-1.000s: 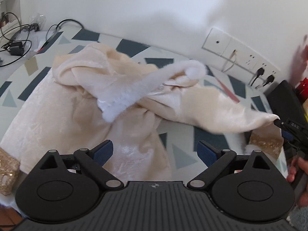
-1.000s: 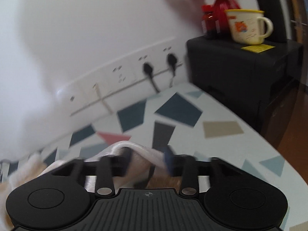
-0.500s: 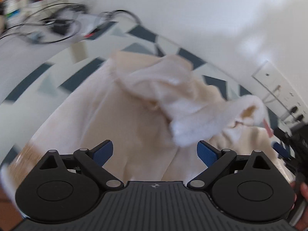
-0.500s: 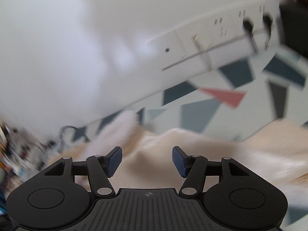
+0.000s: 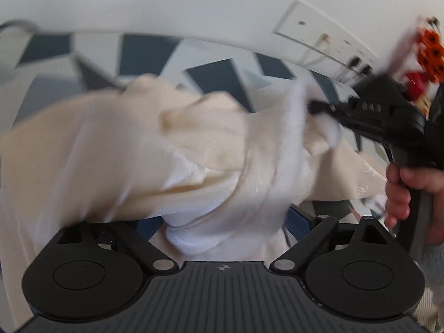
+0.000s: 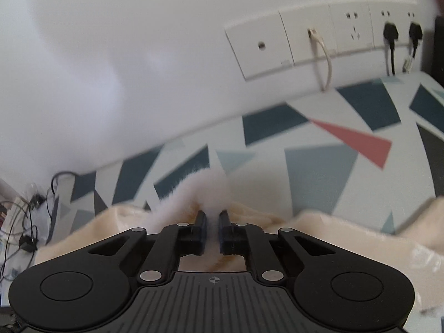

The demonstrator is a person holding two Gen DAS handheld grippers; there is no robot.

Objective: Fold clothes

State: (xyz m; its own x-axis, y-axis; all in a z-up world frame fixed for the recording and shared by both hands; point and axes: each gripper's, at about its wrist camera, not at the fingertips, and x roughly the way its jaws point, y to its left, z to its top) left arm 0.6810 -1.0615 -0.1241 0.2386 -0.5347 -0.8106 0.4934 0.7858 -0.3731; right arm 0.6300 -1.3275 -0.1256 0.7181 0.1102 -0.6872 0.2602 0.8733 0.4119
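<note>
Right gripper has its jaws pinched narrow on the white fluffy trim of the cream garment, lifting that edge above the patterned table. Left gripper sits with jaws spread wide, a bunched fold of cloth lying between them, not clamped. A hand grips the right tool's handle.
</note>
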